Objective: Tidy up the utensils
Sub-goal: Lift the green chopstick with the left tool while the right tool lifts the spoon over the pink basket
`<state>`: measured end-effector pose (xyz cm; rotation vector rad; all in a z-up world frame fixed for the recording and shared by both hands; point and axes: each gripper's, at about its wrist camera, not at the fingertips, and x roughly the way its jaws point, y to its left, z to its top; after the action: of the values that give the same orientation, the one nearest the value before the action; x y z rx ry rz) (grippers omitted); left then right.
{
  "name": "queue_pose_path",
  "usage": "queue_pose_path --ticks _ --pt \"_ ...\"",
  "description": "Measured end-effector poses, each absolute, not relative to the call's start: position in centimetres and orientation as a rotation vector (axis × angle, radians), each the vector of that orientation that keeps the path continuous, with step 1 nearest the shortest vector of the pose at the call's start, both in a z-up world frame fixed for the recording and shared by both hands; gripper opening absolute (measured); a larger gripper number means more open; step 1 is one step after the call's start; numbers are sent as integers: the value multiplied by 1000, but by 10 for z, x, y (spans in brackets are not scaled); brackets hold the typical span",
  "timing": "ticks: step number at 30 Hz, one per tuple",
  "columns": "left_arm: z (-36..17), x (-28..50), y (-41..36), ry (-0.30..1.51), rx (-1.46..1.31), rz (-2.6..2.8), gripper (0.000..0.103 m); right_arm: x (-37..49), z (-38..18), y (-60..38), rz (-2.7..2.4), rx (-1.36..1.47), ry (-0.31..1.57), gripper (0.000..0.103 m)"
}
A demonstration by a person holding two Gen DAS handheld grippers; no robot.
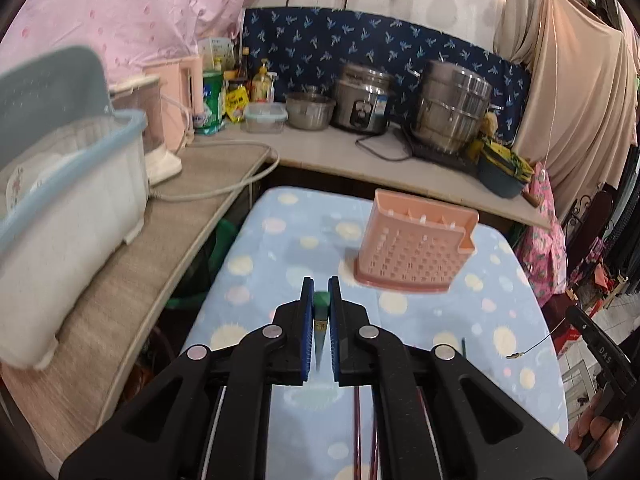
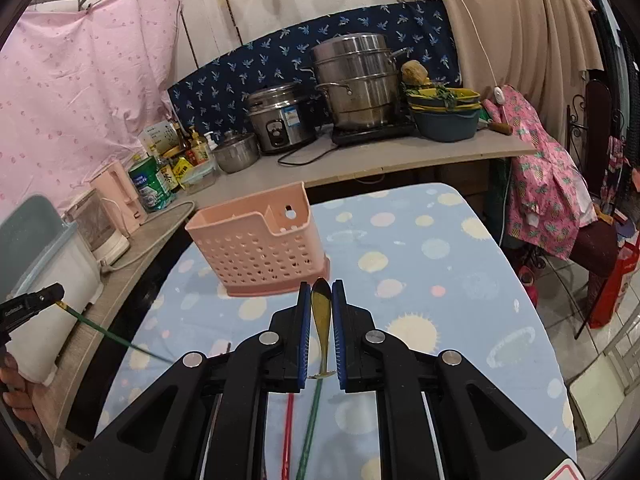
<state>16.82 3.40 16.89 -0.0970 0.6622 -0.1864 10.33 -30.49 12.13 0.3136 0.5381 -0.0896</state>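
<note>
My left gripper [image 1: 321, 285] is shut on a green chopstick [image 1: 321, 322], held above the blue spotted tablecloth [image 1: 280, 240]; the right wrist view shows the same stick [image 2: 108, 334] slanting down from that gripper [image 2: 36, 300]. My right gripper [image 2: 321, 286] is shut on a spoon [image 2: 322, 312] with a gold bowl and a thin green handle. The pink perforated utensil holder [image 1: 416, 250] [image 2: 256, 244] stands upright on the cloth, ahead of both grippers and apart from them. A red stick [image 2: 287, 428] lies on the cloth under the right gripper.
A worktop [image 1: 328, 148] wraps round the back and left, crowded with a rice cooker [image 1: 362, 100], a steel steamer pot [image 1: 450, 108], bottles and a white dish rack [image 1: 68, 200]. A cable [image 1: 224, 188] trails over its edge. A floral garment [image 2: 548, 192] hangs at the right.
</note>
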Motion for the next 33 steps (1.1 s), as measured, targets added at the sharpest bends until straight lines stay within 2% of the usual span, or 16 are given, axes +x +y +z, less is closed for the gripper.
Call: queue_pose_path --ticks 9,18,25,33 --pt "255 212 7 488 -107 -211 7 176 168 -304 -49 269 474 10" --pt "316 268 -34 347 -135 -232 7 255 180 -309 -3 297 485 10" --pt "310 310 -61 350 -122 -239 7 288 164 -307 13 302 528 10" --pt "256 339 -74 445 -114 -243 7 309 132 -308 7 301 592 11"
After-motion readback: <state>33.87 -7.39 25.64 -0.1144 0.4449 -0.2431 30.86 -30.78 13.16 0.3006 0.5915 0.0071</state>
